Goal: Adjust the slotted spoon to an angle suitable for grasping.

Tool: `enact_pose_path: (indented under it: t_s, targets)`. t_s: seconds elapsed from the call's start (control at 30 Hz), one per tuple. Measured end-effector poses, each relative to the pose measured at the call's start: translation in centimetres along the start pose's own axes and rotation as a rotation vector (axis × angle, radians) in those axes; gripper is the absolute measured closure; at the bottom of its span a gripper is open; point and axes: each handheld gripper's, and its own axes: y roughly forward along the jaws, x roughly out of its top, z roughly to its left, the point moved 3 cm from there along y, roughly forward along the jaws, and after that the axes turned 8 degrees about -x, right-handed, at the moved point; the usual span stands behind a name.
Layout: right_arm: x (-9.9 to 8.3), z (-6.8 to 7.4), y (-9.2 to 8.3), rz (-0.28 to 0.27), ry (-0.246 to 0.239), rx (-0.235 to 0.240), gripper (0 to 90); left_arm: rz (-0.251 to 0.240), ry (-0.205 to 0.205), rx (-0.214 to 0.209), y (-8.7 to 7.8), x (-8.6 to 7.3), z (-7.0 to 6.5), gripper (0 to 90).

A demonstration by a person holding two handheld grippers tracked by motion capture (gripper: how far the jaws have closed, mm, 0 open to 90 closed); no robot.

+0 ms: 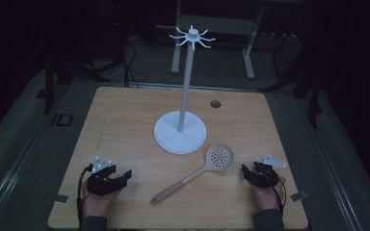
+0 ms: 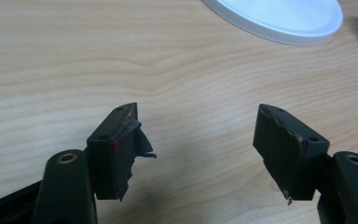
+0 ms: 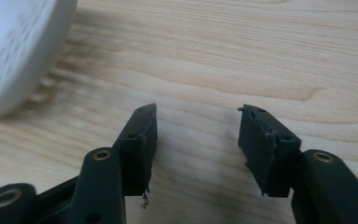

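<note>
Your left gripper (image 1: 125, 176) rests near the front left corner of the light wooden table (image 1: 125, 120), held in your left hand (image 1: 94, 202). In the left gripper view its jaws stand wide apart with bare wood grain between them, and they hold nothing (image 2: 198, 140); the torn black pad (image 2: 130, 149) on one jaw shows a ragged edge.

Your right gripper (image 1: 247, 171) sits near the front right corner in your right hand (image 1: 267, 195). Its jaws are also parted, somewhat less widely, and are empty (image 3: 198, 135).

The beige slotted spoon with a round perforated bowl (image 1: 207, 166) lies flat between the two grippers, toward the front edge. Its bowl is just beside your right gripper, and its handle runs diagonally toward the front left. In the right gripper view the bowl shows as a pale blurred shape (image 3: 18, 46) at the upper left.

The white hook stand with a round base and tall pole (image 1: 180, 132) stands upright at the table's middle, its base near the spoon's bowl.
</note>
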Motion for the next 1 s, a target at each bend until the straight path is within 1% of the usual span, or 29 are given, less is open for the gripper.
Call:
enact_pose_path:
  t_s: [0.03,0.07,0.1,0.17,0.23,0.3,0.37,0.4,0.5,0.53,0.6,0.67,0.7,0.73,0.77,0.83,0.93,0.97,1.0]
  targets:
    - [0.0,0.0,0.0,0.0,0.0,0.0,47.0,0.0,0.0,0.0,0.0,0.0,0.0,33.5]
    - [0.0,0.3,-0.2,-0.005,-0.015,0.005,49.7,-0.013,0.015,0.01,-0.2,0.0,0.1,35.2]
    - [0.1,0.4,-0.3,-0.014,-0.021,0.015,50.9,-0.02,0.023,0.014,-0.3,0.0,0.1,36.4]
    - [0.4,0.7,-0.6,-0.042,-0.043,0.016,53.6,-0.025,0.037,0.023,-0.4,0.0,0.1,38.3]
    - [0.7,1.0,-1.0,-0.059,-0.058,0.018,55.2,-0.034,0.04,0.022,-0.5,-0.1,0.1,39.6]
    - [0.9,1.4,-1.3,-0.07,-0.076,0.046,57.4,-0.041,0.047,0.024,-0.6,0.0,0.1,41.0]
    - [1.2,1.9,-1.6,-0.087,-0.098,0.074,60.2,-0.038,0.046,0.03,-0.5,0.0,0.1,41.7]
    - [1.4,2.2,-1.8,-0.1,-0.116,0.073,61.8,-0.037,0.043,0.033,-0.5,-0.1,0.1,41.8]
    - [2.0,2.9,-2.6,-0.126,-0.16,0.086,62.6,-0.033,0.045,0.04,-0.5,-0.1,0.1,42.2]
    - [2.3,3.2,-2.8,-0.133,-0.17,0.112,62.6,-0.032,0.042,0.04,-0.5,-0.1,0.2,42.2]
    - [2.7,3.5,-3.0,-0.146,-0.166,0.151,64.2,-0.033,0.037,0.043,-0.5,-0.1,0.2,42.2]
    - [3.2,3.9,-3.1,-0.151,-0.181,0.17,66.1,-0.028,0.037,0.042,-0.5,-0.2,0.2,42.2]
    - [3.2,3.9,-3.1,-0.151,-0.181,0.17,66.1,-0.028,0.037,0.042,-0.5,-0.2,0.2,42.2]
    - [3.6,4.5,-3.1,-0.153,-0.207,0.189,69.6,-0.021,0.038,0.043,-0.5,-0.2,0.2,42.2]
    - [3.8,4.8,-3.0,-0.155,-0.216,0.193,70.8,-0.02,0.037,0.043,-0.4,-0.2,0.2,42.2]
    - [4.1,5.3,-3.0,-0.158,-0.235,0.198,76.5,-0.017,0.04,0.044,-0.4,-0.2,0.2,42.3]
    - [4.6,6.3,-2.8,-0.152,-0.273,0.223,85.3,-0.013,0.041,0.043,-0.4,-0.2,0.2,42.3]
    - [4.6,6.3,-2.8,-0.152,-0.273,0.223,85.3,-0.013,0.041,0.043,-0.4,-0.2,0.2,42.3]
    - [4.8,6.7,-2.6,-0.144,-0.297,0.23,89.1,-0.007,0.043,0.044,-0.4,-0.3,0.2,42.4]
